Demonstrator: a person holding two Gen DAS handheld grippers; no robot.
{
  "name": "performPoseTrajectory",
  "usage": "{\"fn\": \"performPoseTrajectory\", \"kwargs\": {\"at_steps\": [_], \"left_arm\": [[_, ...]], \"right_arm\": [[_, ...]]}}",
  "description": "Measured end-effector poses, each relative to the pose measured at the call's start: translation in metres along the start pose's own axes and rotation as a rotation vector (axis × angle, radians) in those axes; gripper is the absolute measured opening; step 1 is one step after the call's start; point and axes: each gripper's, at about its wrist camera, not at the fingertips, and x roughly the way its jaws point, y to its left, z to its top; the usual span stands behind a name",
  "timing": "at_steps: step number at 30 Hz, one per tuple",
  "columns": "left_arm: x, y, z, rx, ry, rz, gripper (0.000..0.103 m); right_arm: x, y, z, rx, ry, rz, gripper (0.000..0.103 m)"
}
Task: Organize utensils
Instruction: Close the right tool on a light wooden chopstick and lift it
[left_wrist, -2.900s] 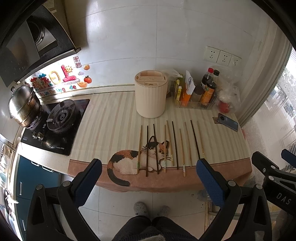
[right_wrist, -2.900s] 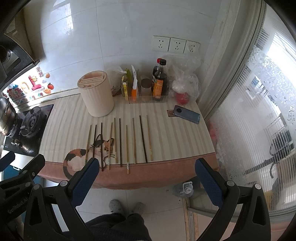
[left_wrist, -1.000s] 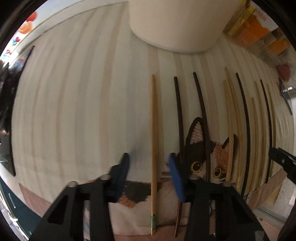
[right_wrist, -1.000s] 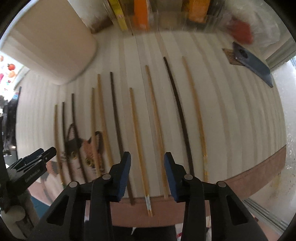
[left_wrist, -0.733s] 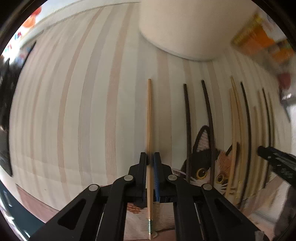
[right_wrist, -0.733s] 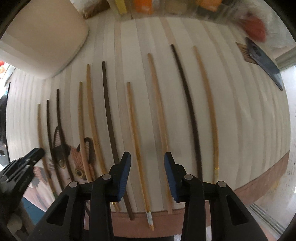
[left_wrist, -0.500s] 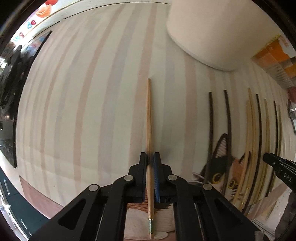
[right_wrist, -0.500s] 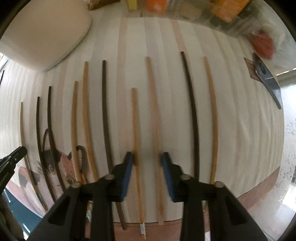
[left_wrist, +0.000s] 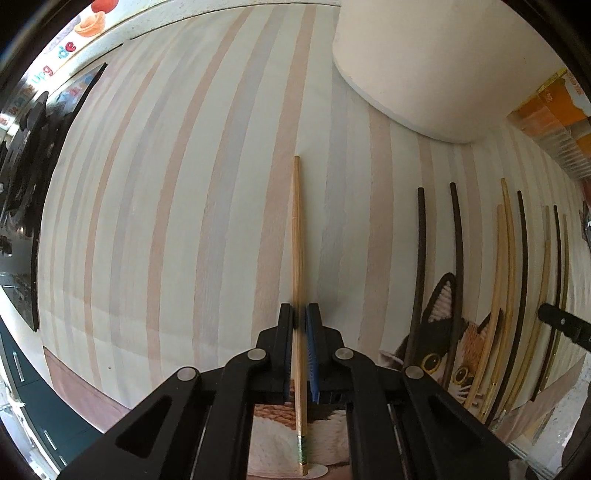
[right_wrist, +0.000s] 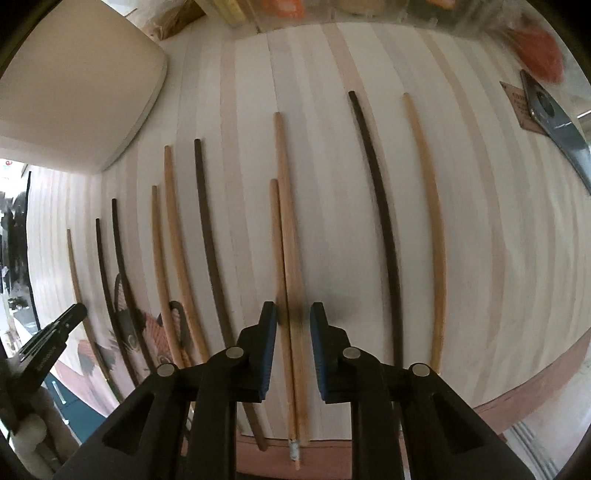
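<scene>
My left gripper (left_wrist: 300, 314) is shut on a light bamboo chopstick (left_wrist: 297, 236) that points toward the cream utensil holder (left_wrist: 436, 62). Several dark and light chopsticks (left_wrist: 456, 258) lie in a row to its right on the striped mat (left_wrist: 184, 206). My right gripper (right_wrist: 293, 314) is partly open, its jaws on either side of two light chopsticks (right_wrist: 286, 229) that lie close together. A dark chopstick (right_wrist: 380, 221) and a light one (right_wrist: 430, 221) lie to the right. The left gripper's tip (right_wrist: 55, 332) shows at the right wrist view's left edge.
A gas hob (left_wrist: 26, 177) lies at the mat's left. A phone (right_wrist: 557, 122) lies at the far right. Orange packets (left_wrist: 554, 122) and a tray of bottles stand behind the holder. The mat's brown front edge (right_wrist: 517, 391) hangs over the counter edge.
My left gripper closed on the leftmost chopstick and carried it left, away from the row. My right gripper narrowed around two light chopsticks, which now lie closer together.
</scene>
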Motion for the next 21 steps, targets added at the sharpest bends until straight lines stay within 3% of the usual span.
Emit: {"fn": "performPoseTrajectory", "kwargs": {"at_steps": [4,10,12,15,17,21], "left_arm": [[0.003,-0.004,0.004,-0.007,0.002,0.001,0.005],[0.003,-0.011,0.008,0.008,-0.001,0.011,0.005],[0.004,-0.013,0.007,0.014,-0.004,0.014,0.005],[0.004,-0.015,0.009,0.015,-0.006,0.014,0.005],[0.004,-0.015,0.010,0.015,-0.005,0.008,0.005],[0.005,-0.008,0.010,0.017,-0.001,-0.001,0.005]], "right_arm": [[-0.005,-0.007,-0.002,0.049,-0.031,0.046,0.019],[-0.002,-0.012,0.013,0.077,-0.011,0.045,0.020],[0.026,-0.006,0.007,0.054,-0.014,0.001,0.020],[0.033,0.014,0.008,-0.001,-0.016,-0.082,0.020],[0.044,0.028,0.007,-0.032,-0.016,-0.145,0.012],[0.066,0.047,-0.005,-0.097,0.045,-0.174,0.007]]}}
